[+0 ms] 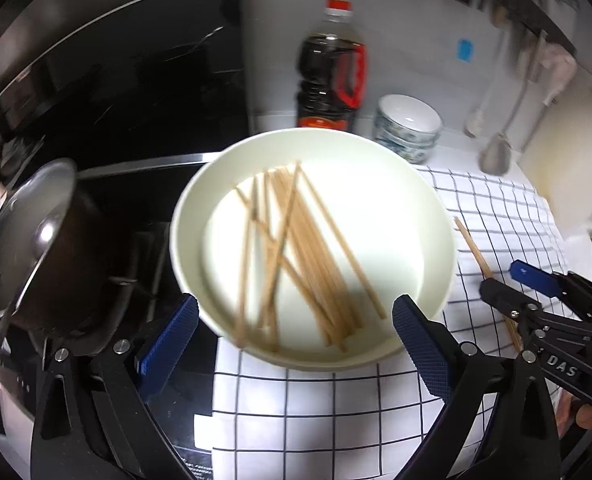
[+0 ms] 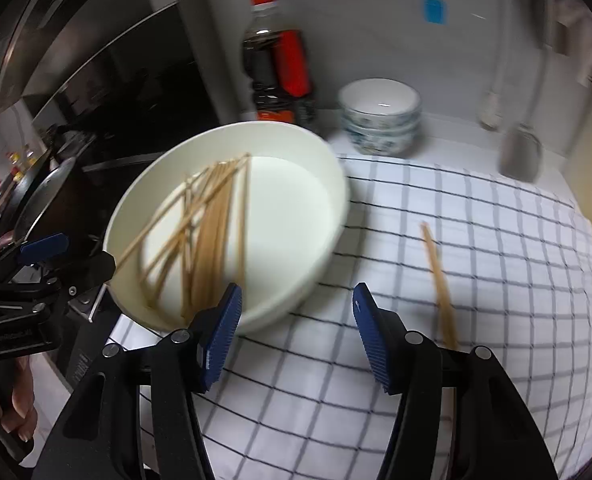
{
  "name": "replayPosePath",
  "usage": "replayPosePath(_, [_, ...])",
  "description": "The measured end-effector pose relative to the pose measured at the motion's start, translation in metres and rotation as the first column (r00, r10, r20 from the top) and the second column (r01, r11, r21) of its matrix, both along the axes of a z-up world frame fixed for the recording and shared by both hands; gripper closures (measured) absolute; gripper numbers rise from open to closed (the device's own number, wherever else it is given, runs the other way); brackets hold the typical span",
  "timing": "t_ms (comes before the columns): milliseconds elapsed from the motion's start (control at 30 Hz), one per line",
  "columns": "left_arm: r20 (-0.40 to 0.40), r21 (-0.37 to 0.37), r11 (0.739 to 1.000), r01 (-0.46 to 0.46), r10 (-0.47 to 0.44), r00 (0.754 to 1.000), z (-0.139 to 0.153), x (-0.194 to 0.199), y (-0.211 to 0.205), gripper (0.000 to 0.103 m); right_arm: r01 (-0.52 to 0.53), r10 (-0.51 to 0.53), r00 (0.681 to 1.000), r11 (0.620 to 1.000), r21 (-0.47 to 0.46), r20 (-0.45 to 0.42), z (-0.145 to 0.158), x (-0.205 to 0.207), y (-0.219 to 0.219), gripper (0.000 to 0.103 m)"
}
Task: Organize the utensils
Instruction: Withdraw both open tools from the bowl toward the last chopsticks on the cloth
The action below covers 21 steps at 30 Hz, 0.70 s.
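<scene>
A wide white bowl holds several wooden chopsticks in a loose heap. It sits at the left edge of a black-checked white cloth. My left gripper hovers open over the bowl's near rim, and its fingers show at the left of the right wrist view. To the right of the bowl, a pair of chopsticks lies on the cloth. My right gripper stands open above the cloth, just left of that pair, with nothing between its pads.
A dark sauce bottle and stacked patterned bowls stand behind the white bowl. A lidded pot sits on the black stove at left. Ladles hang on the wall at right, beside a pale cutting board.
</scene>
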<state>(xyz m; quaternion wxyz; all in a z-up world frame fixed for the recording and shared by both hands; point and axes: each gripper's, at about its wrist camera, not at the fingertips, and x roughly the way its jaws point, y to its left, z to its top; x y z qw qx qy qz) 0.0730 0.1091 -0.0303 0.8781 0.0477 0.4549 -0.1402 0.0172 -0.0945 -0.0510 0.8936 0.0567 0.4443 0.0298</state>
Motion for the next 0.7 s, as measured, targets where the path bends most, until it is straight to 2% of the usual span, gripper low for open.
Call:
replayPosePath(300, [-0.013,-0.018,0.993,0.113,-0.113,0.993,-0.005,-0.021,-0.051,0.007,0.162,-0.162,0.986,0.987,-0.014,-0.027,-0.01,-0.045,-0.056,0.047])
replayPosePath(433, [-0.013,-0.023,0.991,0.13,-0.13,0.991,-0.006,-0.034,-0.076,0.007,0.203,-0.203,0.979,0.979,-0.029,-0.028,-0.012,-0.06,-0.089,0.047])
replayPosePath(567, [-0.021,-0.031,0.994,0.108,-0.109,0.994,-0.012,-0.049,-0.104,0.007,0.18,-0.182,0.983,0.982,-0.055,-0.027,-0.02,-0.072,-0.119,0.047])
replayPosePath(700, [-0.027,-0.011,0.999,0.033,-0.033,0.999,-0.019,-0.062,-0.13,0.007,0.113,-0.115,0.992,0.992,-0.061,-0.046,-0.038,-0.074,-0.146,0.047])
